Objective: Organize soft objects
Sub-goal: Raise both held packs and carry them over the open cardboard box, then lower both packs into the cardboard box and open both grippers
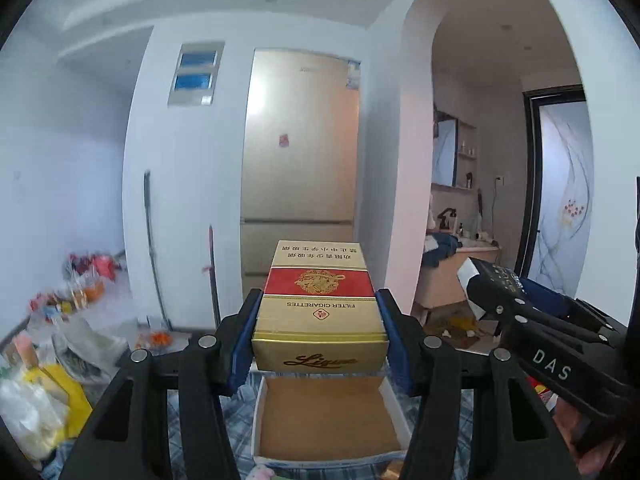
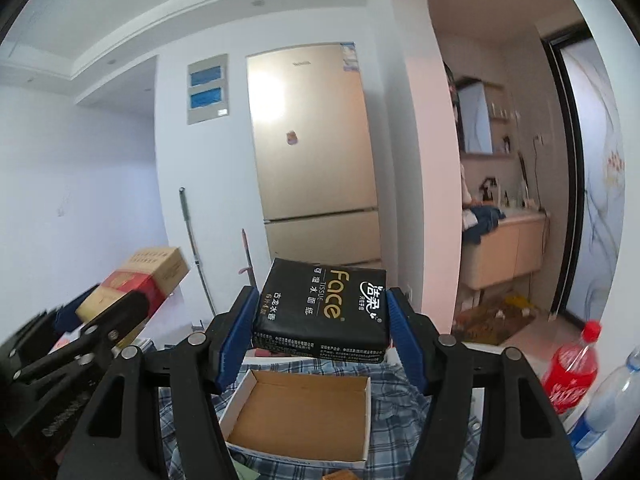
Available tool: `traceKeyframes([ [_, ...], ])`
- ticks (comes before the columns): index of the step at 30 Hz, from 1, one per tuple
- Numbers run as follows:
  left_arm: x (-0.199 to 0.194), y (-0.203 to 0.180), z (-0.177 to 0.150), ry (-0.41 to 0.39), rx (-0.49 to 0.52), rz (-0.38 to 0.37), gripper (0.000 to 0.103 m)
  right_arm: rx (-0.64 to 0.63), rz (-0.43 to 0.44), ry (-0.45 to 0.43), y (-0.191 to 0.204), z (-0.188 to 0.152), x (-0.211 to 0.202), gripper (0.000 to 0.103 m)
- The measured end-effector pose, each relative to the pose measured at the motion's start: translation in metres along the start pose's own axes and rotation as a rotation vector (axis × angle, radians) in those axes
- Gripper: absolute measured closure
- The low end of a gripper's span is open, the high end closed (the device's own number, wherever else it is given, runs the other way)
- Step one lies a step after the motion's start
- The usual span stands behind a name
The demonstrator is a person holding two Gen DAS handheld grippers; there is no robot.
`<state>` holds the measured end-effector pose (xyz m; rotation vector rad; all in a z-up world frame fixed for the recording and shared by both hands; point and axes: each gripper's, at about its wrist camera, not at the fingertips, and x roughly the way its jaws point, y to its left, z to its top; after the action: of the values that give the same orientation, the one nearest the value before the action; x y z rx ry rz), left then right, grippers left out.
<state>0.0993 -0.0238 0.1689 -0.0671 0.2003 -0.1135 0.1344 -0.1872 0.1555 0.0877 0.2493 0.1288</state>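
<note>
My left gripper [image 1: 320,320] is shut on a gold and red cigarette pack [image 1: 320,304] and holds it in the air above an open, empty cardboard box [image 1: 326,420]. My right gripper [image 2: 322,316] is shut on a black "Face" tissue pack [image 2: 322,314], also held above the same box [image 2: 300,416]. The right gripper shows at the right of the left wrist view [image 1: 520,308]. The left gripper with its cigarette pack [image 2: 136,284] shows at the left of the right wrist view. The box rests on a blue plaid cloth [image 2: 396,400].
A red cola bottle [image 2: 574,364] and a clear water bottle [image 2: 608,400] stand at the right. Plastic bags and clutter [image 1: 52,360] lie at the left. A gold fridge [image 1: 300,168] stands behind, with mop handles [image 1: 154,248] against the wall.
</note>
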Motion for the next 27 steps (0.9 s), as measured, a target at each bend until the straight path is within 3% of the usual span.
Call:
traceKeyframes([
  [7,0.055,0.014,-0.027,0.154,0.019,0.029,0.045,-0.061,-0.008,0.140,0.001,-0.043,0.053,0.040],
  [12,0.110,0.017,-0.057,0.375,0.037,0.013,0.045,-0.069,-0.026,0.269,-0.011,-0.073,0.089,0.040],
  [15,0.139,0.021,-0.078,0.460,0.042,0.025,0.045,-0.049,-0.009,0.387,-0.013,-0.096,0.119,0.040],
  [19,0.163,0.022,-0.104,0.544,0.051,0.015,0.045,-0.069,-0.083,0.415,-0.012,-0.129,0.142,0.040],
  [27,0.199,0.033,-0.151,0.688,0.043,0.028,0.045,-0.125,-0.009,0.603,0.002,-0.162,0.170,0.040],
])
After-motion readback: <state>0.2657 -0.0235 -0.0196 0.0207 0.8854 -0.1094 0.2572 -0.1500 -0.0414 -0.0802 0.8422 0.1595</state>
